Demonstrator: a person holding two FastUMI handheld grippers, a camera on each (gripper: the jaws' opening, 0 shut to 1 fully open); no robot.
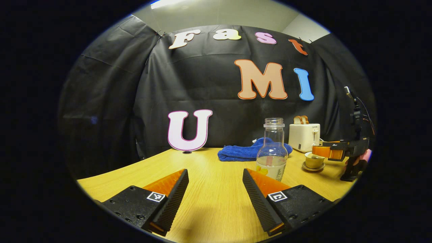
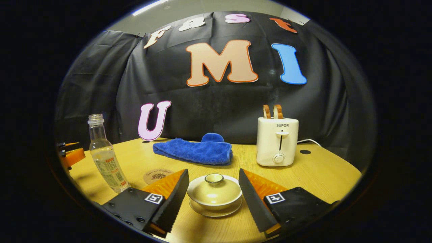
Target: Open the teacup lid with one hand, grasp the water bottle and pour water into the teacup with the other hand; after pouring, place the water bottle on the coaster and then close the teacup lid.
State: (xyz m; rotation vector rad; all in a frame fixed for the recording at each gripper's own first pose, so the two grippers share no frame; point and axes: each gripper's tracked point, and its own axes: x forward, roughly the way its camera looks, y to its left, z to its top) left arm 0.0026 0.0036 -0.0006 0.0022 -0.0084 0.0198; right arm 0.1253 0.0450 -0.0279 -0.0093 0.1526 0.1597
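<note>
On the wooden table [image 2: 324, 175] I counted one water bottle [image 2: 105, 158], one teacup [image 2: 214, 194] with its lid [image 2: 214, 189] on and a saucer under it, one round coaster [image 2: 158, 176], one blue towel [image 2: 194, 151], and one toaster [image 2: 277, 141] with two slices of toast [image 2: 273, 111] standing up out of it. My right gripper [image 2: 213, 197] was held low and level over the table, its fingers spread wide with the teacup sitting between them, neither finger touching the cup or lid. The coaster lay just beyond my left-hand finger, between the teacup and the bottle. My left gripper [image 1: 215, 195] was likewise low and level, fingers parted and holding nothing, pointed at bare tabletop with the bottle [image 1: 272, 153] upright, uncapped and partly filled, just beyond its right-hand finger. From the left gripper view, I could see my other gripper [image 1: 329, 152] reaching in over the teacup [image 1: 314, 160], with my hand [image 1: 362, 157] behind it at the edge.
</note>
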